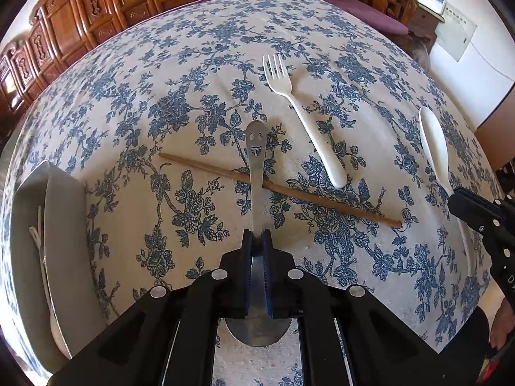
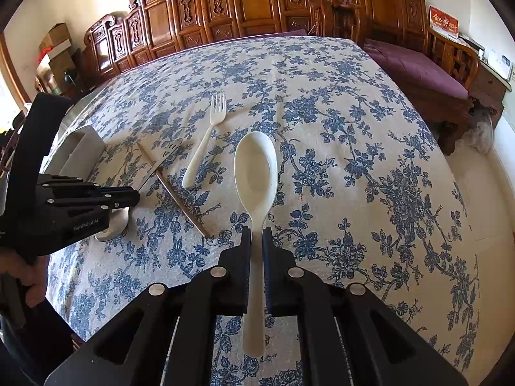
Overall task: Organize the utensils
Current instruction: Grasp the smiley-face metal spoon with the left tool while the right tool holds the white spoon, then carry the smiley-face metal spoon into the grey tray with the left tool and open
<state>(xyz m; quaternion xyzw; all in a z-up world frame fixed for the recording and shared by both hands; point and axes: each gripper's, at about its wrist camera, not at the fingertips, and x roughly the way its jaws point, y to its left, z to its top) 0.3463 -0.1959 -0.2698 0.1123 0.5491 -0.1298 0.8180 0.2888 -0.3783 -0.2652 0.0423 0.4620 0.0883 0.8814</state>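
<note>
My left gripper (image 1: 257, 236) is shut on a steel spoon (image 1: 256, 157) with a smiley face on its handle end, held just above the tablecloth, bowl towards the camera. My right gripper (image 2: 256, 234) is shut on the handle of a white spoon (image 2: 256, 167), bowl pointing away. A brown chopstick (image 1: 276, 188) lies across under the steel spoon. A white plastic fork (image 1: 301, 112) lies beyond it on the cloth. A grey utensil holder (image 1: 48, 241) stands at the left edge, with white utensils inside. The left gripper (image 2: 128, 196) shows in the right wrist view, the right gripper (image 1: 457, 199) in the left.
The table carries a blue floral cloth (image 1: 193, 64). Carved wooden chairs (image 2: 225, 3) line its far side. A wooden bench with a purple cushion (image 2: 415, 64) stands to the right. The holder also shows in the right wrist view (image 2: 80, 151).
</note>
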